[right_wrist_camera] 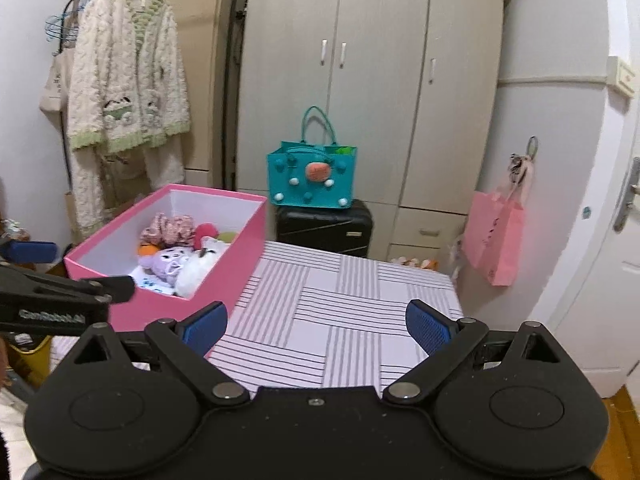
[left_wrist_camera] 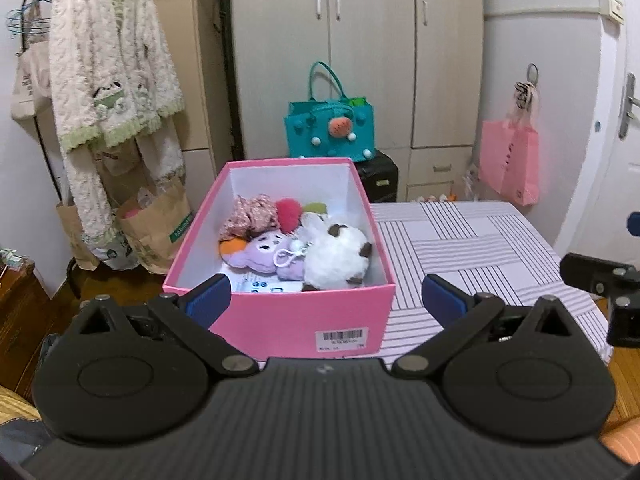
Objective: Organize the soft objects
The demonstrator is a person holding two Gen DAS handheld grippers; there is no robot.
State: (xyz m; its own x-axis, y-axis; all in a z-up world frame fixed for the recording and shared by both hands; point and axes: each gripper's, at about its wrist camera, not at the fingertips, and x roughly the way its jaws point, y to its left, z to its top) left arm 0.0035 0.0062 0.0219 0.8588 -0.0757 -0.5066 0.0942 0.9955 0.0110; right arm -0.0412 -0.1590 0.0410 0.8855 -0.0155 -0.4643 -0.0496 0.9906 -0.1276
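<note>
A pink box point(left_wrist_camera: 296, 316) with a white inside stands on the left part of the striped table point(left_wrist_camera: 472, 248). Several soft toys lie in it: a white plush point(left_wrist_camera: 336, 254), a purple plush point(left_wrist_camera: 268, 256), a pink knitted piece point(left_wrist_camera: 252, 214) and a red pom-pom point(left_wrist_camera: 289, 213). My left gripper point(left_wrist_camera: 326, 300) is open, its blue pads either side of the box's near wall, holding nothing. The same box point(right_wrist_camera: 224, 268) sits left in the right wrist view. My right gripper point(right_wrist_camera: 316, 328) is open above the bare striped cloth point(right_wrist_camera: 360, 304), right of the box.
A teal bag point(left_wrist_camera: 330, 128) rests on a black suitcase point(right_wrist_camera: 324, 228) before a beige wardrobe point(right_wrist_camera: 380, 80). A fluffy robe point(left_wrist_camera: 112, 76) hangs on a rack at the left, paper bags point(left_wrist_camera: 160, 228) below. A pink bag point(right_wrist_camera: 496, 236) hangs by the white door point(right_wrist_camera: 608, 240).
</note>
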